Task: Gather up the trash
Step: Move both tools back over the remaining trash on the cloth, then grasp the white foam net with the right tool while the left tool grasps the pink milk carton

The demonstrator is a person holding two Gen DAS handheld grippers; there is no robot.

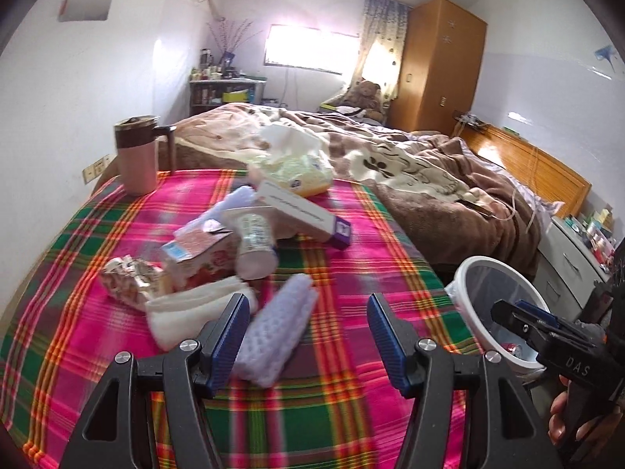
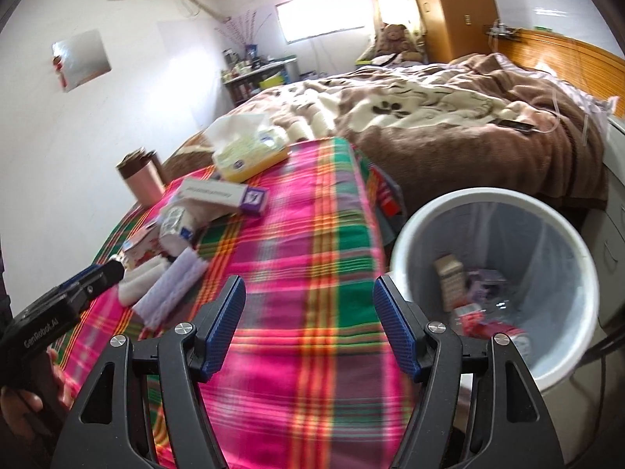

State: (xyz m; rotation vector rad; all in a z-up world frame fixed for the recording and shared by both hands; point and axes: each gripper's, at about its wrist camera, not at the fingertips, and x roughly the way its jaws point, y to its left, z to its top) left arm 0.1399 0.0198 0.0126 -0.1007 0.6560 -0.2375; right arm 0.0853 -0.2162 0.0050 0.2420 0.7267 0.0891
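A pile of trash lies on the plaid tablecloth [image 1: 343, 273]: a lilac textured cloth roll [image 1: 273, 332], a folded white tissue [image 1: 187, 308], a crumpled wrapper [image 1: 129, 281], a pink carton [image 1: 203, 258], a plastic cup [image 1: 254, 246] and a long white-and-purple box [image 1: 304, 215]. My left gripper [image 1: 308, 332] is open and empty, just right of the lilac roll. My right gripper [image 2: 308, 320] is open and empty over the table's right part, left of the white trash bin [image 2: 398, 250], which holds several pieces. The lilac roll shows in the right wrist view [image 2: 172, 289] too.
A pink mug [image 1: 136, 156] stands at the table's far left. A yellow tissue pack [image 1: 289, 164] sits at the far edge. A bed with a brown blanket [image 1: 429, 164] lies behind. A white drawer unit [image 1: 574, 258] stands right of the bin.
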